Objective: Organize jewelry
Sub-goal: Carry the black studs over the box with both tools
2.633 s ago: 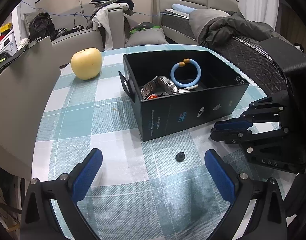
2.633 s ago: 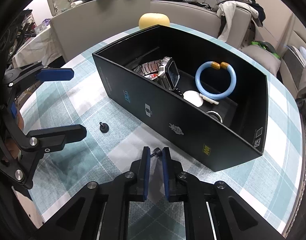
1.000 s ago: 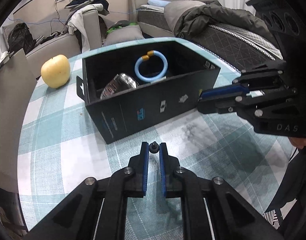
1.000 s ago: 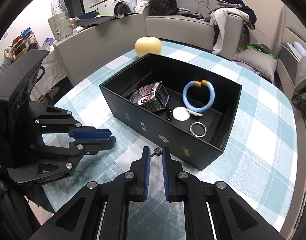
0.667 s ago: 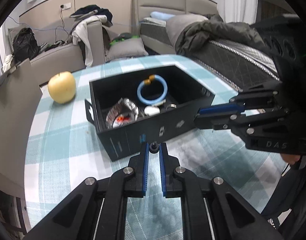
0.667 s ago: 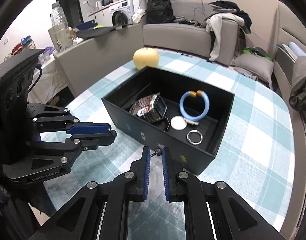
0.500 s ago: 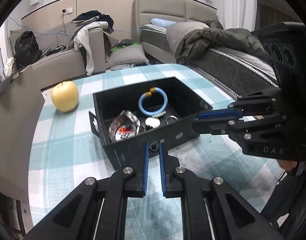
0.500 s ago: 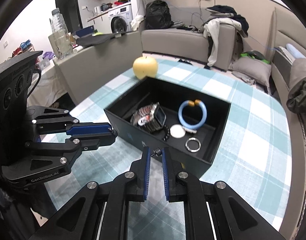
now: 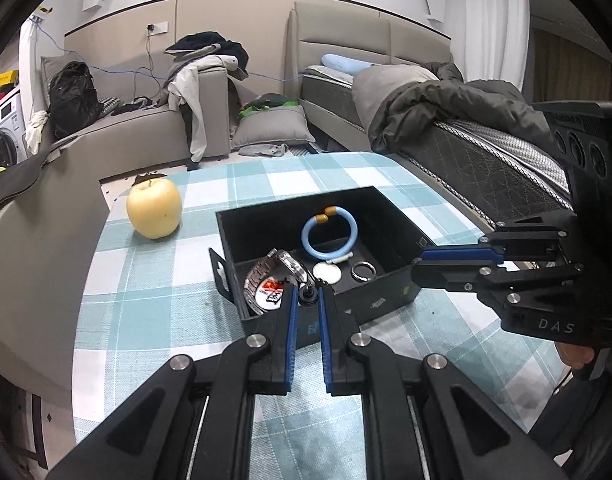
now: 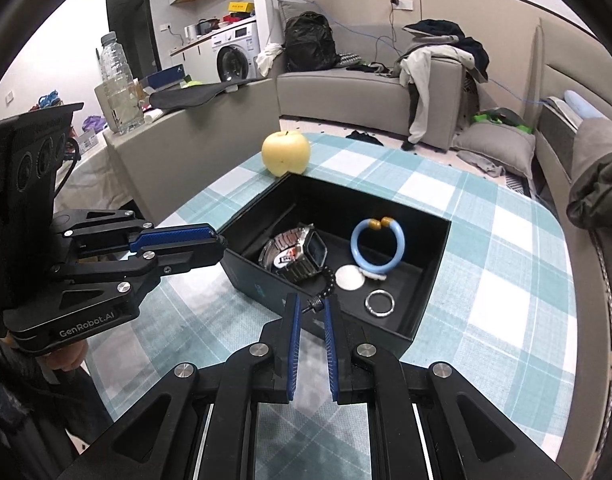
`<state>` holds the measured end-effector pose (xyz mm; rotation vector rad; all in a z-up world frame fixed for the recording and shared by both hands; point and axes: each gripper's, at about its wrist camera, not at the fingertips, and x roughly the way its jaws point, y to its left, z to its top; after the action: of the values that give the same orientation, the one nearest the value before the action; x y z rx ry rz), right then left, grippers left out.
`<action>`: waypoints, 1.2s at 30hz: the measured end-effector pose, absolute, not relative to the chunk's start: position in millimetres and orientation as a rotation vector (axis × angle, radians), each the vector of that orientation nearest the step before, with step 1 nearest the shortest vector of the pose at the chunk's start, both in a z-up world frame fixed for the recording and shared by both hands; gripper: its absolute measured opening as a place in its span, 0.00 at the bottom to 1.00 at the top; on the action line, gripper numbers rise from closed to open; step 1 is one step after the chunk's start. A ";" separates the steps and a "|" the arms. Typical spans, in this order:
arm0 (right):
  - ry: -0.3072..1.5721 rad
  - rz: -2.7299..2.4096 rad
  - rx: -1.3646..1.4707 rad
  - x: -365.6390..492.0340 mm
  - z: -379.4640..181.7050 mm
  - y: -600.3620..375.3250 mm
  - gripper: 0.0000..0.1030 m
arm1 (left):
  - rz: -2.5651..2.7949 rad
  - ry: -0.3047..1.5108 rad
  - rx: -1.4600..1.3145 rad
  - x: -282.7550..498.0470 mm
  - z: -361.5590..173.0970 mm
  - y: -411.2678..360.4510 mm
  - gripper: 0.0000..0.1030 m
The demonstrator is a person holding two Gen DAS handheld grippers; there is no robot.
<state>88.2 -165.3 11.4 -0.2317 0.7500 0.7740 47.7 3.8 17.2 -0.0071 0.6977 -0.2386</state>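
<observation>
Black jaws, blue pads, silver screws

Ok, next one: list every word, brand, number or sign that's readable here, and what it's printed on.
"DAS": on the body of the right gripper, in the left wrist view.
"GenRobot.AI": on the body of the left gripper, in the right wrist view.
Small logos and print on the outer wall of the black box: too small to read.
Red and white tag on the watch: blurred, unreadable.
</observation>
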 end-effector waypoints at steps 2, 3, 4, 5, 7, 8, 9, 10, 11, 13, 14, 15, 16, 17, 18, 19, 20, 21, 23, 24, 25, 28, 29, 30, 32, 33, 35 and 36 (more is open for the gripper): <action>0.743 0.772 -0.225 88.3 13.2 -166.0 0.10 | -0.232 0.694 -0.010 48.0 19.1 5.0 0.06; 0.739 0.770 -0.220 88.7 14.3 -166.6 0.10 | -0.229 0.692 -0.013 48.2 20.0 5.7 0.06; 0.736 0.768 -0.216 88.8 15.0 -167.3 0.10 | -0.227 0.689 -0.017 49.0 21.0 6.8 0.06; 0.733 0.767 -0.212 89.1 15.8 -168.0 0.10 | -0.223 0.685 -0.018 49.0 22.2 7.5 0.06; 0.727 0.759 -0.204 90.1 17.1 -169.3 0.10 | -0.219 0.676 -0.024 48.9 24.4 8.8 0.06; 0.724 0.754 -0.199 90.7 18.0 -170.0 0.10 | -0.217 0.672 -0.026 49.0 25.5 9.0 0.06; 0.721 0.749 -0.194 91.5 19.0 -170.7 0.10 | -0.216 0.669 -0.028 49.2 26.6 9.4 0.06; 0.719 0.745 -0.190 92.2 20.1 -171.3 0.10 | -0.216 0.666 -0.030 50.4 28.3 9.9 0.06; 0.717 0.742 -0.186 93.3 20.7 -171.9 0.10 | -0.212 0.662 -0.031 50.6 29.3 9.7 0.06; 0.713 0.730 -0.170 95.5 22.5 -173.7 0.10 | -0.208 0.652 -0.037 52.1 31.8 10.7 0.06; 0.711 0.725 -0.164 96.7 23.7 -174.3 0.10 | -0.203 0.645 -0.041 53.8 34.0 11.2 0.06; 0.709 0.720 -0.158 98.4 24.8 -174.8 0.10 | -0.199 0.637 -0.044 55.6 36.2 11.6 0.06; 0.707 0.716 -0.153 99.7 25.8 -175.0 0.10 | -0.197 0.634 -0.045 56.2 37.0 11.5 0.06; 0.705 0.712 -0.148 101.1 26.8 -175.3 0.10 | -0.192 0.627 -0.048 58.1 38.5 12.1 0.06; 0.703 0.708 -0.139 103.1 28.0 -175.9 0.10 | -0.187 0.621 -0.055 60.5 39.9 13.2 0.06; 0.702 0.705 -0.134 104.7 28.7 -176.1 0.10 | -0.186 0.619 -0.059 62.8 40.3 14.1 0.06; 0.701 0.701 -0.127 106.5 29.4 -176.6 0.10 | -0.183 0.616 -0.061 64.1 40.6 14.2 0.06; 0.701 0.700 -0.121 107.6 29.4 -177.0 0.10 | -0.177 0.611 -0.062 66.7 40.6 14.5 0.06; 0.702 0.694 -0.110 111.6 29.9 -177.6 0.10 | -0.172 0.614 -0.073 71.9 39.4 15.0 0.06; 0.704 0.692 -0.105 114.0 29.7 -177.7 0.10 | -0.170 0.615 -0.082 74.6 38.4 15.5 0.06; 0.706 0.689 -0.098 116.3 29.4 -178.0 0.10 | -0.170 0.615 -0.087 75.2 37.6 15.5 0.06; 0.705 0.678 -0.083 123.1 28.2 -178.6 0.10 | -0.165 0.608 -0.091 83.1 33.3 14.8 0.06; 0.702 0.670 -0.086 124.7 27.7 -178.5 0.10 | -0.159 0.609 -0.086 85.8 31.5 13.8 0.06; 0.701 0.658 -0.087 127.1 26.5 -178.1 0.10 | -0.158 0.610 -0.087 87.0 30.5 13.0 0.06; 0.714 0.648 -0.079 133.1 22.0 -176.7 0.10 | -0.158 0.611 -0.097 91.6 25.7 12.3 0.06; 0.722 0.645 -0.080 135.7 19.2 -175.1 0.10 | -0.160 0.611 -0.100 93.1 24.2 11.7 0.06; 0.728 0.644 -0.084 138.4 16.4 -173.8 0.10 | -0.155 0.617 -0.095 97.2 20.6 9.2 0.06; 0.733 0.645 -0.083 139.9 14.7 -172.4 0.10 | -0.153 0.619 -0.093 98.0 19.3 8.4 0.06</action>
<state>139.9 -172.4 14.7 -0.0833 0.7329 0.6452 98.0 8.4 19.3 -0.0930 0.6187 -0.1534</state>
